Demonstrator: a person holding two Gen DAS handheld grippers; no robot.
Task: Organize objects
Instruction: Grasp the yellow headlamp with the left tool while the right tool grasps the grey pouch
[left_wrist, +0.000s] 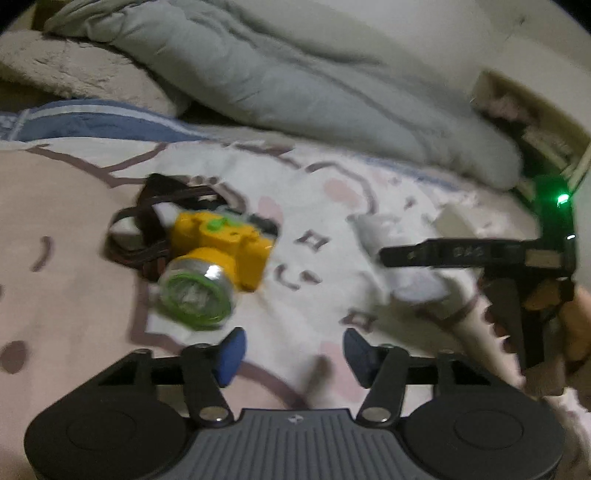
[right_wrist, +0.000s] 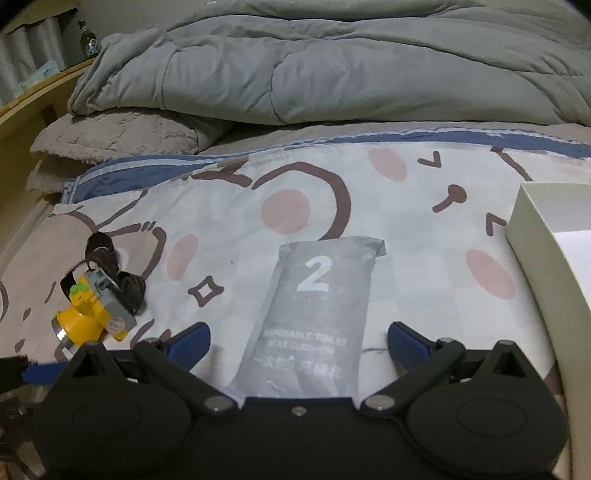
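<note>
A yellow headlamp (left_wrist: 218, 254) with a green-rimmed lens and a dark strap lies on the cartoon-print bedsheet (left_wrist: 314, 206), ahead and to the left of my left gripper (left_wrist: 293, 354). That gripper's blue pads stand apart over bare sheet with nothing between them. In the right wrist view a grey packet (right_wrist: 317, 314) marked "2" lies flat between the widely spread pads of my right gripper (right_wrist: 297, 341); neither pad touches it. The headlamp (right_wrist: 92, 314) sits to the left there. In the left wrist view, one finger (left_wrist: 424, 253) of the right gripper reaches over the packet (left_wrist: 413, 284).
A rumpled grey duvet (right_wrist: 332, 66) and a fuzzy beige blanket (right_wrist: 114, 136) lie along the far side of the bed. An open white box (right_wrist: 546, 236) stands at the right. A wooden bed edge (right_wrist: 33, 96) with a bottle runs at the far left.
</note>
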